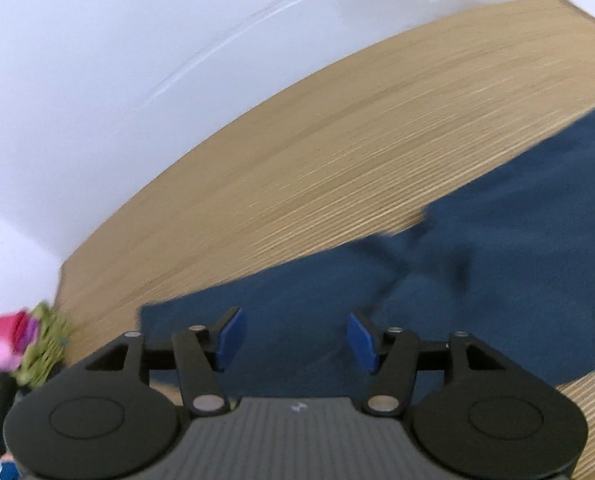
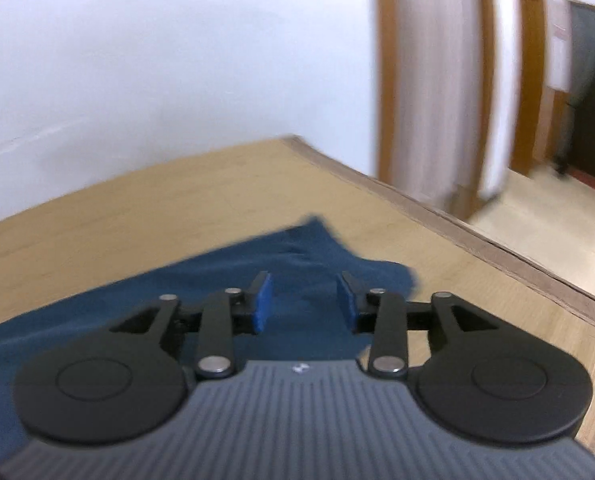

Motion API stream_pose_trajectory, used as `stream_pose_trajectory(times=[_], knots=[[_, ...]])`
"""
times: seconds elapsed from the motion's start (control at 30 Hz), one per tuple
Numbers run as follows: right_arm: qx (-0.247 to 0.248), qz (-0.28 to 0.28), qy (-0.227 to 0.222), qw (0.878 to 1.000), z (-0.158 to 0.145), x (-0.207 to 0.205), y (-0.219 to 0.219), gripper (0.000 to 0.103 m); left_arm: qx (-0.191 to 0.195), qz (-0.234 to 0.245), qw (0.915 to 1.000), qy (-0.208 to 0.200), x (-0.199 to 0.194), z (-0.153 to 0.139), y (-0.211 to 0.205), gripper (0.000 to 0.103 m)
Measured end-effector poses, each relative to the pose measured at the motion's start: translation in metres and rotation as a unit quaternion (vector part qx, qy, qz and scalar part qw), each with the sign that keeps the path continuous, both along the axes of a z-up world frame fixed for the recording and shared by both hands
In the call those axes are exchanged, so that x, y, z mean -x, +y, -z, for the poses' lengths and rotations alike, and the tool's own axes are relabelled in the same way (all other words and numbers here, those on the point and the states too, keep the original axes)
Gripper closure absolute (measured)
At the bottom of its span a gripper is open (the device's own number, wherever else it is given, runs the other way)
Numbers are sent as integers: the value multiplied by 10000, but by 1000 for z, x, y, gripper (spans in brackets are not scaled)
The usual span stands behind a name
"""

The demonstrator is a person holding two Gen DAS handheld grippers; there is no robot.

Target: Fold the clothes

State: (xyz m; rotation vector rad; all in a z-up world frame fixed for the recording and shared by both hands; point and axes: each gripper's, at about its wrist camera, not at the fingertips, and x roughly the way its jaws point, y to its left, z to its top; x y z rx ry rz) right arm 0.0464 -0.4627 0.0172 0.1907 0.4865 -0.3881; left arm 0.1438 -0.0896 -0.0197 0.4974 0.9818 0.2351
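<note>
A dark blue garment (image 1: 477,264) lies spread flat on the wooden table (image 1: 297,160). My left gripper (image 1: 295,338) is open and empty, hovering over the garment's near left part, close to a corner. In the right wrist view the same garment (image 2: 177,292) runs from the left edge to a pointed end near the table's right side. My right gripper (image 2: 305,306) is open and empty above that end of the cloth. Both views are blurred by motion.
A white wall (image 1: 137,60) stands behind the table. A pink and green soft thing (image 1: 21,344) sits at the table's left end. The table's right edge (image 2: 497,240) drops to a light floor, with a doorway (image 2: 457,80) beyond.
</note>
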Motion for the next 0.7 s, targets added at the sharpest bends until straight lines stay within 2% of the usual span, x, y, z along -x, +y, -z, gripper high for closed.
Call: stream_pose_trajectory(times=[0.1, 0.2, 0.23, 0.3, 0.37, 0.43, 0.5, 0.57, 0.7], knots=[[-409, -1065, 108, 9934, 3, -1, 55, 62, -101, -550, 9984, 89, 4, 2, 51, 43], [-726, -2236, 251, 9717, 7, -3, 121, 62, 199, -793, 9966, 114, 6, 6, 104, 43], [-647, -2645, 284, 9618, 6, -2, 148, 62, 288, -817, 9962, 111, 8, 7, 119, 43], [-310, -3438, 313, 9380, 3, 1, 212, 54, 506, -766, 9957, 123, 18, 13, 150, 43], [20, -3921, 257, 9196, 0, 1, 268, 49, 812, -487, 9954, 175, 29, 7, 179, 41], [230, -4155, 253, 9089, 2, -8, 323, 48, 1084, -260, 9932, 330, 49, 20, 205, 40], [140, -4178, 389, 9076, 4, -17, 376, 48, 1281, -75, 9907, 462, 62, 29, 227, 38], [-122, -4270, 473, 9029, 9, -28, 414, 48, 1414, 0, 9883, 576, 70, 33, 248, 37], [-45, -4420, 686, 8944, 10, -32, 473, 48, 1641, 74, 9839, 703, 93, 32, 277, 35]])
